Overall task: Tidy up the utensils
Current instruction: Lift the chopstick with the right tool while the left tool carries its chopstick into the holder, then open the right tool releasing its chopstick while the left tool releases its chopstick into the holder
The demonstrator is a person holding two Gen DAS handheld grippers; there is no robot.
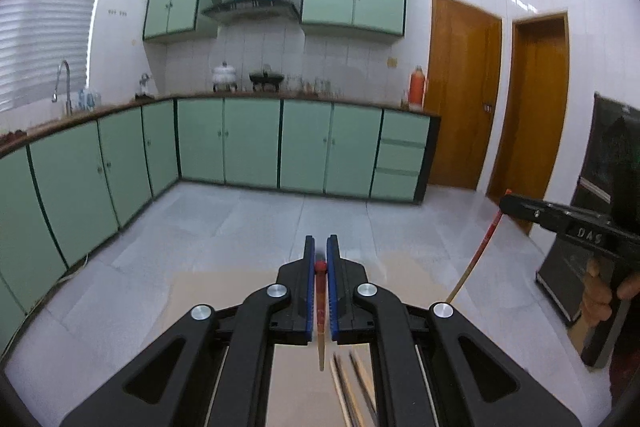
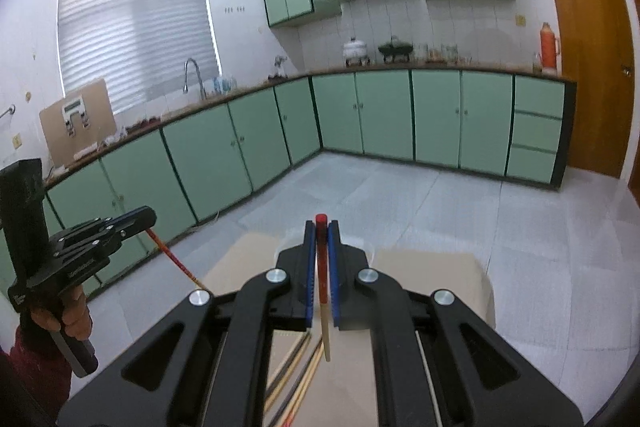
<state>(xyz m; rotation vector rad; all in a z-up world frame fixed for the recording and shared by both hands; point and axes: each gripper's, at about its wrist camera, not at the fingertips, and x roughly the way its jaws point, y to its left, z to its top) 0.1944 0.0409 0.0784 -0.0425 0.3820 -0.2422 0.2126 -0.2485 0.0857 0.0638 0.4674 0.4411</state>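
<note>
We hold one chopstick in each gripper, both raised above the work surface, wrists aimed at the green-cabinet kitchen.

Left gripper (image 1: pixel 321 259): blue-padded jaws pressed together on a slim wooden chopstick with a red lacquered top and pale bare tip (image 1: pixel 321 311). It is pinched near the red end; the pale tip hangs free below, toward the camera.

Right gripper (image 2: pixel 321 247): jaws likewise clamped on a second red-topped, pale-tipped wooden chopstick (image 2: pixel 322 287). The red cap stands just above the fingertips, and the shaft runs down between the pads.

Below both grippers lies a loose bunch of remaining chopsticks, light and dark (image 2: pixel 298 379), on a tan cardboard-like sheet (image 2: pixel 432 275). They are splayed, not aligned.

Risks, as we judge them:
- Each stick is gripped close to one end, so the long free length can swing or pivot between the pads if we move sharply; lacquer looks slick.
- A rotated stick would arrive crooked and miss its partner when paired.
- The two sticks slant toward each other; bringing the grippers together carelessly could knock tips and lever one out.
- Lowering blind could scatter the bunch beneath.

Both held sticks look straight, thin, rigid and matched in colour. We take them for a pair.
</note>
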